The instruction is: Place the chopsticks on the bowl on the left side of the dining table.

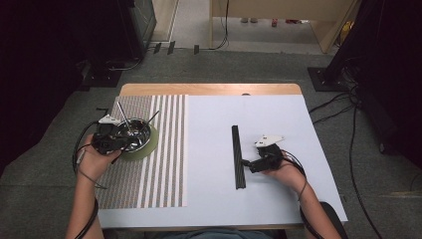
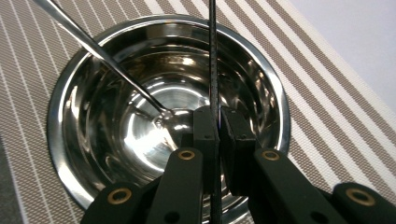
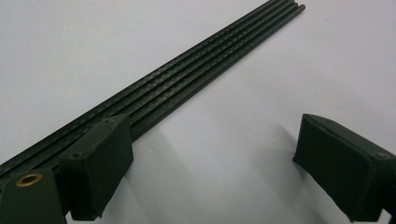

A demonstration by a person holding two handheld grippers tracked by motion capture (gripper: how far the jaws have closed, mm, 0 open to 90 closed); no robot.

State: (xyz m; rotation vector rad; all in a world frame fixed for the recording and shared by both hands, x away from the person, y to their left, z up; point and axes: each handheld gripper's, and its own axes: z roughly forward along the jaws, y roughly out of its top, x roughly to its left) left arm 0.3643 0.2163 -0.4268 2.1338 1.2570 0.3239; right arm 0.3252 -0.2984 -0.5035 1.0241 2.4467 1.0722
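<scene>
The left gripper [image 2: 217, 123] is clamping 1 thin black rod [image 2: 213, 56] upright over the steel bowl [image 2: 60, 98] on the striped mat [image 1: 166, 149]. The right gripper [image 3: 210, 163] is resting wide open beside the black rods [image 3: 187, 84] lying on the white table [image 1: 209, 149].

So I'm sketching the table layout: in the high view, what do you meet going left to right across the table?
left gripper → steel bowl on its green plate → striped placemat → row of black rods → right gripper
</scene>
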